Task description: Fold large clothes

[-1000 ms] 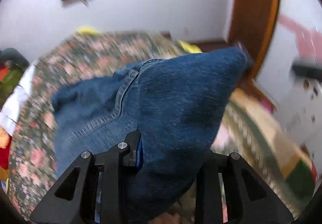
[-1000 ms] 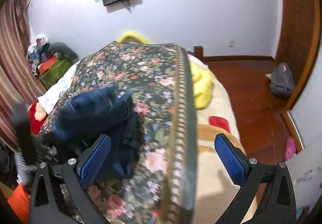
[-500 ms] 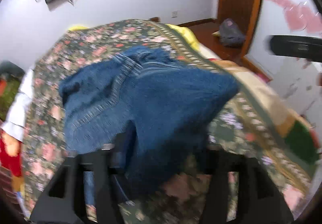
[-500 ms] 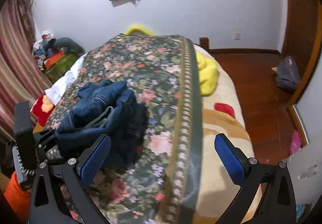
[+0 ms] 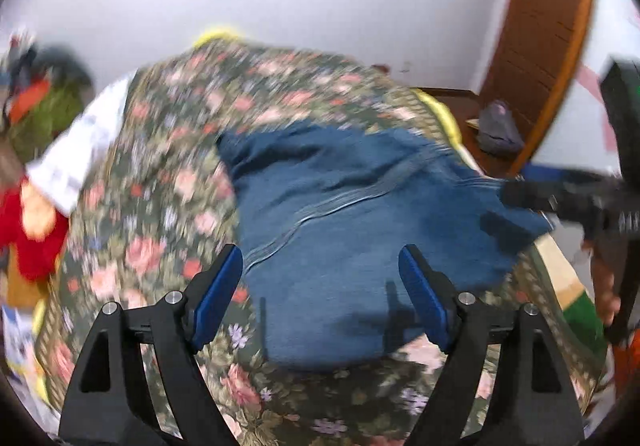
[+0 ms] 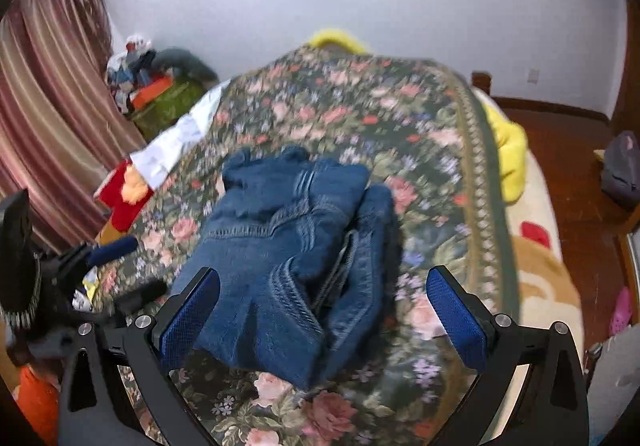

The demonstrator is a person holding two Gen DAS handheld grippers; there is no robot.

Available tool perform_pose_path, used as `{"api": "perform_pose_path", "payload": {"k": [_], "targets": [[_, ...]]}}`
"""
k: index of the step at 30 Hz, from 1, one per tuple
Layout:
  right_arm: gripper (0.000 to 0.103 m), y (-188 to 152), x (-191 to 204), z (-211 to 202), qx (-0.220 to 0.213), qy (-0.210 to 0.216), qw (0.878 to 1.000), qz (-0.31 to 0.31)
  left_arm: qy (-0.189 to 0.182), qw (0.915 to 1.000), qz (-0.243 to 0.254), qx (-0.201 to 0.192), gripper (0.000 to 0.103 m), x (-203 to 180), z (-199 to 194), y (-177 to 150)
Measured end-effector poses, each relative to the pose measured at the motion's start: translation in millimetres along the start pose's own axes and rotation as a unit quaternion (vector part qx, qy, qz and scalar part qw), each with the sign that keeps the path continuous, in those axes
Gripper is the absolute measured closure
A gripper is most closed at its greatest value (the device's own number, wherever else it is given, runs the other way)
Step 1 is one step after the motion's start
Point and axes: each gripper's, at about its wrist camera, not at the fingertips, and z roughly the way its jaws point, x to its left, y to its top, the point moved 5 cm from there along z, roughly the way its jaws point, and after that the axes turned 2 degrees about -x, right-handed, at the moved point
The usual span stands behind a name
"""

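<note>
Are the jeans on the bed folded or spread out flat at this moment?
Folded: the jeans lie in a compact bundle of stacked layers on the floral bedspread.

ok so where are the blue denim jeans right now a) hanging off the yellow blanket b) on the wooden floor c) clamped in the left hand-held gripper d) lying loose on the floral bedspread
d: the blue denim jeans lie folded on the floral bedspread, and both the left hand-held gripper and the right hand-held gripper stand open, gripping nothing.
</note>
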Motion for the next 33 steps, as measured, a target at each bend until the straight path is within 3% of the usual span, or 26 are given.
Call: {"api": "perform_pose_path", "payload": {"k": [2,4,7,11,19,23,25,30,33], "targets": [[0.000,-10,-5,19,0.025,-0.014,1.000,0.002,0.000,0.9994,-0.022,0.028,0.023,13,17,-9],[0.000,-25,-15,34,0.048,-0.015,0.999,0.012,-0.029,0.9975,-0.035,0.054,0.022,17,36,-24],[0.000,-46,-33,45,0.071,-0.011,0.997,0.032,-0.049,0.9951,-0.067,0.054,0.008,20,46,-42],[0.000,-70,-50,47,0.083,-0.001,0.995,0.056,-0.089,0.9879,-0.105,0.071,0.006,24,58,-58],[0.000,-95,-62,21,0.089,-0.011,0.995,0.044,-0.093,0.9900,-0.077,0.072,0.006,26,36,-69],[0.000,-89,-69,4,0.096,-0.005,0.994,0.054,-0.042,0.9953,-0.023,0.085,0.006,35,25,-78],[0.000,-81,-67,-2,0.101,0.000,0.993,0.054,-0.037,0.9962,-0.019,0.076,0.006,43,17,-78],[0.000,-49,-54,-6,0.070,0.014,0.997,0.030,-0.058,0.9939,-0.083,0.043,0.006,72,7,-52],[0.000,-28,-50,10,0.071,0.033,0.996,0.036,-0.080,0.9876,-0.124,0.053,0.006,83,23,-33]]}}
